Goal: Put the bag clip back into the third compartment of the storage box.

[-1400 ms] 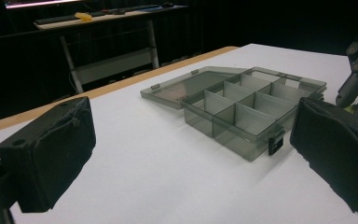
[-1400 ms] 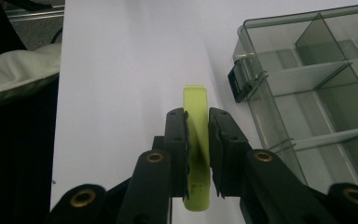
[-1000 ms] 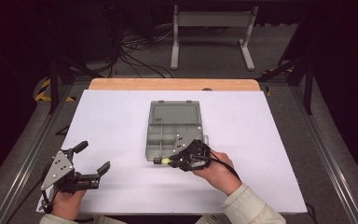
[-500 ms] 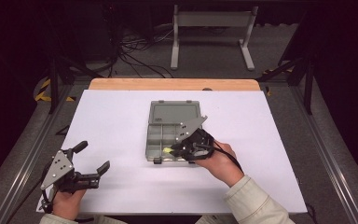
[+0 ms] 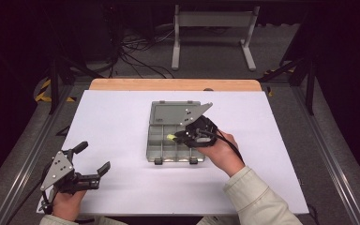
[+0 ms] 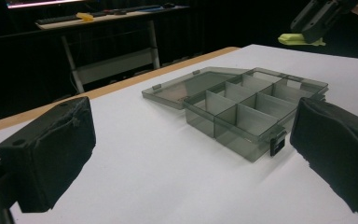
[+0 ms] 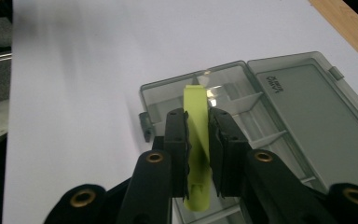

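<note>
the right gripper [image 7: 198,140] is clamped on a yellow-green strip [image 7: 196,116], held above the open compartment box [image 5: 161,140]. the strip is judged light and flexible, best gripped mid-length. the left gripper [image 5: 91,161] is held apart, idle.

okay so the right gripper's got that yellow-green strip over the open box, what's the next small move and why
Probably lower the right gripper a little toward a compartment, then release. Its fingers are shut on the flat yellow-green plastic strip, which hangs above the open smoky-grey divided plastic box with its lid laid flat. The left gripper rests open near the table's corner, out of the way.
</note>
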The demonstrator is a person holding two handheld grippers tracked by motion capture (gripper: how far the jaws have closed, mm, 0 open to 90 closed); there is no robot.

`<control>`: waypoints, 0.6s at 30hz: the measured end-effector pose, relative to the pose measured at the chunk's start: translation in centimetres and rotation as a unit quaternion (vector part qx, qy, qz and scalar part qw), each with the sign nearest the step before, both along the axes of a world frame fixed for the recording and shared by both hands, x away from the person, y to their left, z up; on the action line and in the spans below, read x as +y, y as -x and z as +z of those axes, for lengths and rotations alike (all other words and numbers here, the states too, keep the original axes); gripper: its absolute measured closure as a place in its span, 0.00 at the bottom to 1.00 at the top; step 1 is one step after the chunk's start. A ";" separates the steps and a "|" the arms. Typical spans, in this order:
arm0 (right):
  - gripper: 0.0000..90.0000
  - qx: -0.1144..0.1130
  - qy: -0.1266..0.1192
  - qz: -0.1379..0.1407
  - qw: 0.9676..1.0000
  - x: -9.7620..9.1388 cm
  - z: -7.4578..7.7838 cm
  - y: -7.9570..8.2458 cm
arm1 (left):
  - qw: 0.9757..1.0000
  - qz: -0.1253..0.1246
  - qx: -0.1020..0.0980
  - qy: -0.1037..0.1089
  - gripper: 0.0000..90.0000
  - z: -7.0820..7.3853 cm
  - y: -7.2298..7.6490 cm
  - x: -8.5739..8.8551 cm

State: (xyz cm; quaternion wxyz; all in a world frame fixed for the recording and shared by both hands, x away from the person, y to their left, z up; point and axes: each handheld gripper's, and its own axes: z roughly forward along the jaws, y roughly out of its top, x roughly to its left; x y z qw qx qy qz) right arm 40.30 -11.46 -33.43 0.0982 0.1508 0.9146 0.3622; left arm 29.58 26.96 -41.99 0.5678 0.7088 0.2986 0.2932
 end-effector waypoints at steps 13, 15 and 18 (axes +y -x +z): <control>0.87 0.005 -0.001 -0.035 0.999 -0.4 -0.1 -2.8 | 1.000 0.000 0.001 -0.001 0.01 0.0 0.0 0.0; 0.87 0.009 0.001 -0.049 0.999 -0.5 -0.5 -3.6 | 1.000 0.000 0.000 -0.001 0.01 0.1 0.0 0.0; 0.87 0.010 0.005 -0.055 0.998 -0.6 -0.7 -4.1 | 1.000 -0.001 0.001 0.000 0.01 0.0 0.0 0.0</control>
